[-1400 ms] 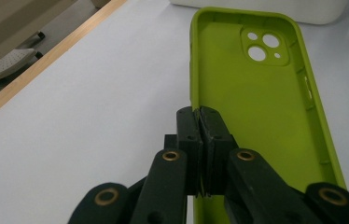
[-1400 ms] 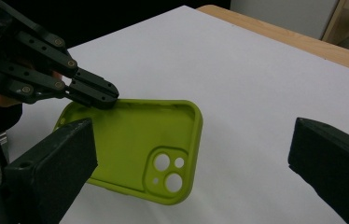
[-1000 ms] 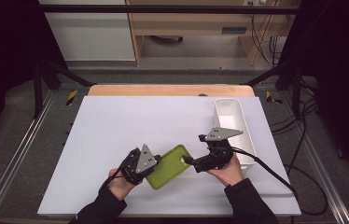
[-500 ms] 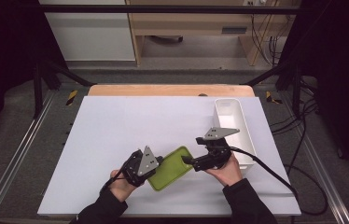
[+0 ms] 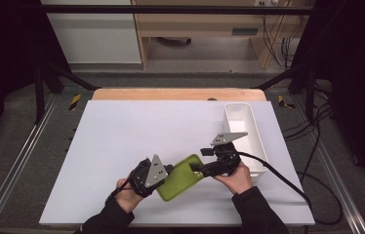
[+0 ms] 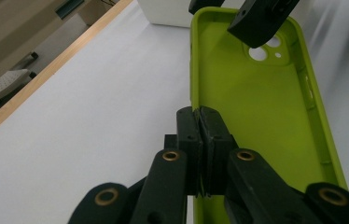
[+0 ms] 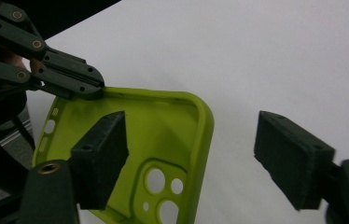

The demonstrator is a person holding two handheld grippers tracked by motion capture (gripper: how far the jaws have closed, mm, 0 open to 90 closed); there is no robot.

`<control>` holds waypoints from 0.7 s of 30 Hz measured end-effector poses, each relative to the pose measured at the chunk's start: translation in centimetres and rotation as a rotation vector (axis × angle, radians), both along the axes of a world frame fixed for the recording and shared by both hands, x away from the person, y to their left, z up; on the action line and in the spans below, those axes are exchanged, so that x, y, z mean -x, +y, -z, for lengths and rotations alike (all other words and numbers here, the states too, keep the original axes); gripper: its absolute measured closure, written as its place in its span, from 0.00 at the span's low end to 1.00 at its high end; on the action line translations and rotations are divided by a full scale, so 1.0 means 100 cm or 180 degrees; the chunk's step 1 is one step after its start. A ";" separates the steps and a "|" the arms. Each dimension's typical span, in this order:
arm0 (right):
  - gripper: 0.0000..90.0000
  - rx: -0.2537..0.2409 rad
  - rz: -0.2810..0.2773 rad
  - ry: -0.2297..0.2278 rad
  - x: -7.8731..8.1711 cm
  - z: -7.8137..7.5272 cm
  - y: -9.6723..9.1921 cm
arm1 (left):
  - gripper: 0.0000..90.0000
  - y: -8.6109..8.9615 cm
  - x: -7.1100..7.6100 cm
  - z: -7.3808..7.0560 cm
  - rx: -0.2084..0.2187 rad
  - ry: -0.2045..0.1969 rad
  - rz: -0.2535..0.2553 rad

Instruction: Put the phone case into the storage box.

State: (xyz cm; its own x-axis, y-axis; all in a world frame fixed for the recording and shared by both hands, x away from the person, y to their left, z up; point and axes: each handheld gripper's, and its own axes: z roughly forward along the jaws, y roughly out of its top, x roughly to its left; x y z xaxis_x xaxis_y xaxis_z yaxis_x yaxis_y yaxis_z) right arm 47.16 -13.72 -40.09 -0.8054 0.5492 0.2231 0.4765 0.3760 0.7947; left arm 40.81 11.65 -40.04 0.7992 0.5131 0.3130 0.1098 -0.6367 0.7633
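A lime-green phone case lies hollow side up near the table's front edge, between my two grippers. My left gripper is shut on the case's long side wall; in the high view the left gripper sits at the case's left end. My right gripper straddles the corner by the camera cut-outs. One pad hangs over the hollow and the other pad is outside the rim, neither touching. Its jaws have just been closing, with the case corner between them. In the high view the right gripper is at the case's right end.
A long white bin stands on the white table sheet just right of my right hand, its black cable trailing off to the right. A wooden table edge runs along the back.
The right gripper's jaws have narrowed around the case's camera corner. The left gripper and the case have shifted only slightly.
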 end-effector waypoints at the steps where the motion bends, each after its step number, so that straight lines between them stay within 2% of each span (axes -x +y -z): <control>1: 0.32 -0.0014 -0.0004 0.0017 0.000 0.000 0.000 | 0.98 0.000 0.000 0.000 -0.0001 -0.0007 0.0007; 8: 0.43 -0.0028 -0.0079 0.0122 -0.003 0.000 -0.002 | 0.98 -0.001 0.003 -0.001 0.0003 -0.0033 0.0036; 16: 0.52 -0.0151 -0.0129 0.0315 -0.007 0.002 -0.007 | 0.98 -0.002 0.005 -0.002 0.0010 -0.0075 0.0069; 21: 0.58 -0.0173 -0.0176 0.0388 -0.007 0.002 -0.007 | 0.98 -0.003 0.006 -0.001 0.0004 -0.0092 0.0098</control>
State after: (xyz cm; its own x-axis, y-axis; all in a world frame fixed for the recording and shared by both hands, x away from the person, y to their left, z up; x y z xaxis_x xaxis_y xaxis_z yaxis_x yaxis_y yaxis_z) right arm 47.89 -14.45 -40.31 -0.7992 0.4890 0.3494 0.5505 0.3622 0.7522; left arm 40.23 11.40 -39.89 0.8053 0.4887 0.3356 0.0680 -0.6384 0.7667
